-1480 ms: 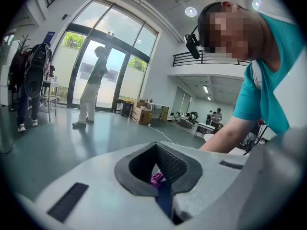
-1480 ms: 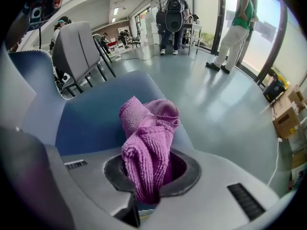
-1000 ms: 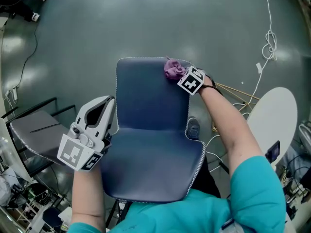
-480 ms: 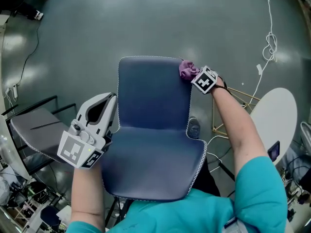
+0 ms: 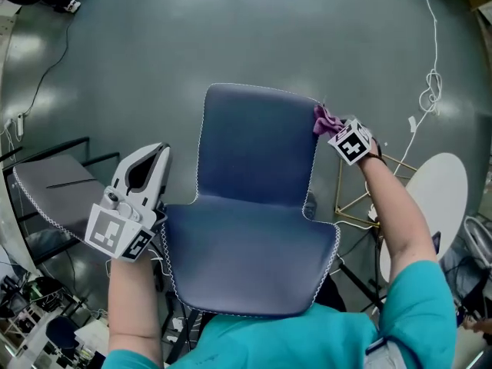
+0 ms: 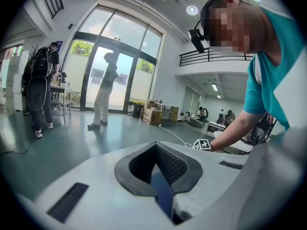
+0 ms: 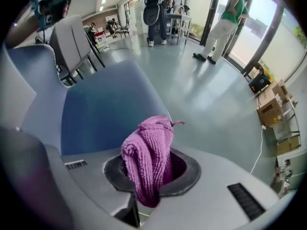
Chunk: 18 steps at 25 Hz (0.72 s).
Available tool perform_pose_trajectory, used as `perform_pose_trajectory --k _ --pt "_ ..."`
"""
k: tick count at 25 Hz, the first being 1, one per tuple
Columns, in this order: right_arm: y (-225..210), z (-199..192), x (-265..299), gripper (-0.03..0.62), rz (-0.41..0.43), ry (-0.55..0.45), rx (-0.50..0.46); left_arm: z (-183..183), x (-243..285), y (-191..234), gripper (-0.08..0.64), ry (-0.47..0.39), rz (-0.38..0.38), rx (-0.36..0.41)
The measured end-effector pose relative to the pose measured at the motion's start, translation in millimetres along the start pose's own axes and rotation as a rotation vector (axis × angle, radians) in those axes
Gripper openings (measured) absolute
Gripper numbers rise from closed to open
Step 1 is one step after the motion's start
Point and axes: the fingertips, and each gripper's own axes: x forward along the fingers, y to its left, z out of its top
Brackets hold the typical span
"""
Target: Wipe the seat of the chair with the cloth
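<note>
Finding 1: your right gripper [image 5: 335, 129] is clamped on the cloth [image 5: 324, 118], a pink-purple wad at the upper right corner of the seat [image 5: 257, 144], right of centre in the head view. Whether the wad presses on the seat or hangs just off its stitched edge cannot be told. Finding 2: your left gripper [image 5: 151, 157] sits at left of centre, just beside the left edge of the chair [image 5: 254, 256] and apart from it, with its jaws drawn together on nothing. Handling, as judged: the cloth is light, soft looped towelling that will fold and drag rather than slide. It is pinched at mid-bunch with only 1 lobe standing past the jaw tips, so that lobe must carry the wiping or bare jaw will meet the upholstery. The seat looks firm enough to take pressure, but the chair may creep on the smooth grey floor [image 5: 154, 37], and your free gripper is placed to steady it. Views: only the right gripper view shows the cloth's ribbed pile and how it is wedged between the pads. Only the head view shows both grippers against the whole chair, plus the white round table [image 5: 430, 198] at right. The left gripper view adds a sliver of blue through its jaw gap.
</note>
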Motion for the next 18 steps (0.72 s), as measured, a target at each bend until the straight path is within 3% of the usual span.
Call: perform_pose_trajectory --k 4,9,13,18 --pt "62 87 -24 0.055 0.082 -0.198 -0.042 -13 -23 26 0.002 -0.013 0.051 -0.037" --pt "169 190 -20 0.055 0.249 -0.354 -0.188 -29 -46 43 0.002 -0.018 0.076 -0.065" --pt "242 249 -2 0.055 0.32 -0.403 -0.315 -41 -64 51 0.002 -0.018 0.09 -0.087" --pt "306 278 33 0.055 0.336 -0.379 -0.407 -60 -89 60 0.002 -0.011 0.107 -0.115"
